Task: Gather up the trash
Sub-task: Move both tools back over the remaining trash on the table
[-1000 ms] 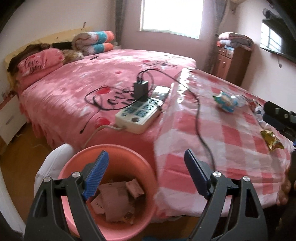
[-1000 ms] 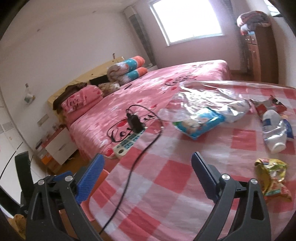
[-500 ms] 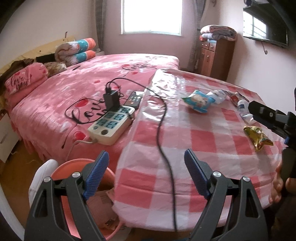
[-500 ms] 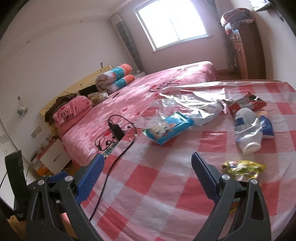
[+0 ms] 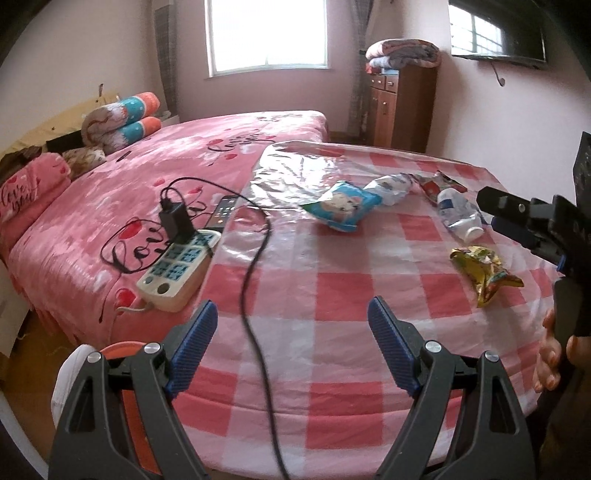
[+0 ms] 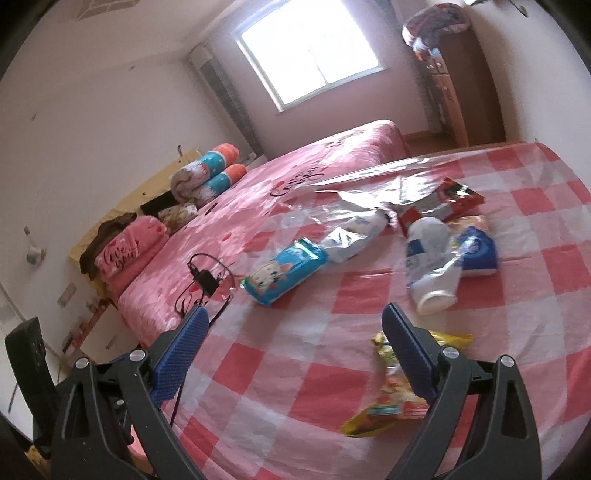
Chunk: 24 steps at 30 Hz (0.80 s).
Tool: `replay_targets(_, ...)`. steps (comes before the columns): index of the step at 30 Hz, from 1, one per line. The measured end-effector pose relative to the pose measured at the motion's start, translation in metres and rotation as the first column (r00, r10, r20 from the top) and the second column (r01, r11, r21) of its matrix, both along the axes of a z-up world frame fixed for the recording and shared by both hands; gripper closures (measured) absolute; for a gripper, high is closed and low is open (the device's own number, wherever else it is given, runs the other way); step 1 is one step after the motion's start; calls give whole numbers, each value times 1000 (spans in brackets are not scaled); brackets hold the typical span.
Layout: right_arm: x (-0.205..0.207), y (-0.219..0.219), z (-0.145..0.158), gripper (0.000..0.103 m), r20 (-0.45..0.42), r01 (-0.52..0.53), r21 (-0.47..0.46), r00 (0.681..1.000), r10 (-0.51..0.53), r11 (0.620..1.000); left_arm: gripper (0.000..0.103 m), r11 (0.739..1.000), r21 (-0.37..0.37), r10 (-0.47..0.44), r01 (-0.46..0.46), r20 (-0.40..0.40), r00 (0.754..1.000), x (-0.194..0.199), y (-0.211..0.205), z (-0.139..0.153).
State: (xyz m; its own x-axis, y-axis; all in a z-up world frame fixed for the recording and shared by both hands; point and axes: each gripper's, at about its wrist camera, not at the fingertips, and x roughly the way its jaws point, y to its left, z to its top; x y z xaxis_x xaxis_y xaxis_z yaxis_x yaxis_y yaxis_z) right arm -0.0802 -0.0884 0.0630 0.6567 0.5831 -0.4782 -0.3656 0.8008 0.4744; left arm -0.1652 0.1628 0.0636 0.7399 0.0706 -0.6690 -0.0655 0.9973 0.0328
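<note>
Checked table [image 5: 343, 295] beside a bed: both the left gripper [image 5: 291, 325] and right gripper [image 6: 293, 332] are spread, empty; the loose black cable [image 5: 255, 280] could snag a jaw reaching for the yellow wrapper [image 6: 384, 406].

Daylight comes through a bright window [image 5: 267, 33] in the far pink wall [image 5: 343, 85]. A wide bed [image 5: 155, 177] under a pink cover fills the room's left, with rolled quilts [image 5: 122, 122] and a pink pillow [image 5: 26, 192] at its head. A brown cabinet [image 5: 402, 107] stands in the corner, folded blankets [image 5: 402, 53] on top. The floor [image 5: 22, 354] is wood. A desk [image 5: 332, 295] in red-checked cloth lies nearest.
</note>
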Motion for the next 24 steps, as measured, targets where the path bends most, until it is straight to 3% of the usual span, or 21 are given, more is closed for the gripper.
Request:
replay_targets(6, 9, -28, -6, 9, -36, 50, 15, 998, -49, 999, 19, 997, 31, -66, 65, 12, 998, 18, -24, 9)
replay_targets(12, 17, -57, -16, 9, -101, 100, 13, 990, -98, 995, 19, 979, 117, -170, 167, 19, 985, 54, -51, 17)
replay_targets(18, 25, -64, -31, 9, -169, 81, -19, 982, -83, 997, 19, 957, 161, -242, 242, -25, 970, 100, -63, 11)
replay_targets(24, 25, -50, -37, 9, -190, 33, -65, 981, -45, 997, 19, 953, 146, -256, 264, -75, 964, 146, -59, -1)
